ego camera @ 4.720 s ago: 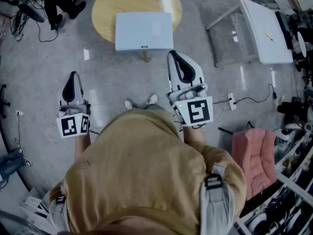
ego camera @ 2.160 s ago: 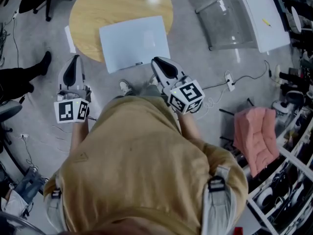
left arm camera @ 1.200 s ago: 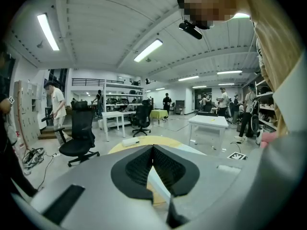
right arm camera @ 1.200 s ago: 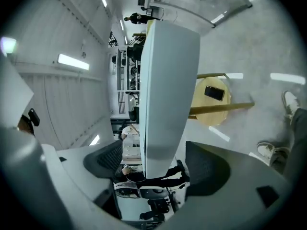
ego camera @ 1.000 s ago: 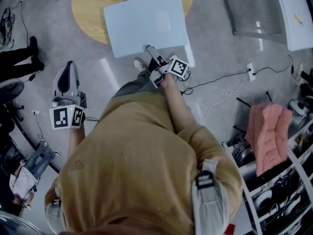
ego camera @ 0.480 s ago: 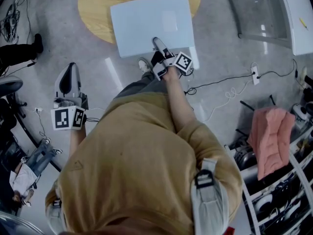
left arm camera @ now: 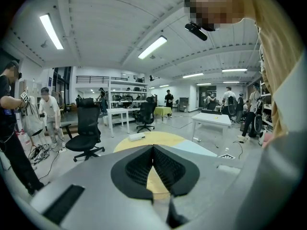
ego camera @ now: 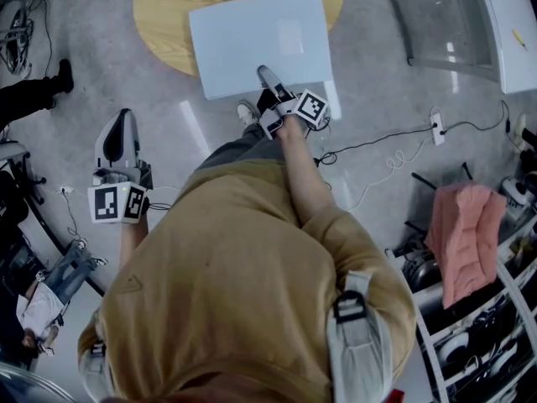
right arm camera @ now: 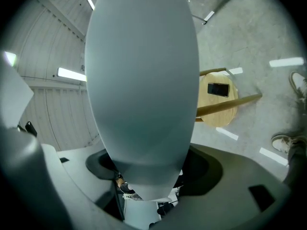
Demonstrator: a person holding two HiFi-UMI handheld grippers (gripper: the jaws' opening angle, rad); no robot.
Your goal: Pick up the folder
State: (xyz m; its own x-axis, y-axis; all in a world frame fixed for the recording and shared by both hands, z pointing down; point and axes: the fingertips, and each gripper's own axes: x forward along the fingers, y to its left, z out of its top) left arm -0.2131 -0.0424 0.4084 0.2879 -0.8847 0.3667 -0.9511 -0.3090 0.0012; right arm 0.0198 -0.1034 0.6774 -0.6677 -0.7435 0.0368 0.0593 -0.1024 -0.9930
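Observation:
A pale grey-blue folder [ego camera: 256, 40] lies flat on a round wooden table [ego camera: 164, 15] and overhangs its near edge. My right gripper [ego camera: 264, 74] reaches over that near edge. In the right gripper view the folder [right arm camera: 144, 80] runs back between the jaws of the right gripper [right arm camera: 148, 176]. Those jaws are closing, and a slit of light still shows beside one pad. My left gripper [ego camera: 122, 120] hangs apart at the left over the floor, shut and empty. Its view looks level past the left gripper [left arm camera: 153, 150] toward the table [left arm camera: 144, 140] and the folder's corner [left arm camera: 194, 147].
A white table [ego camera: 503, 23] and a clear panel [ego camera: 436, 23] stand at the far right. Cables and a power strip [ego camera: 436, 124] lie on the floor. A pink cloth [ego camera: 466, 233] hangs by shelving. A black office chair [left arm camera: 86, 133] and standing people are at the left.
The right gripper went from beside my body out to the folder's near edge, and over the last half second it has hardly moved. The left gripper stayed low at my left side.

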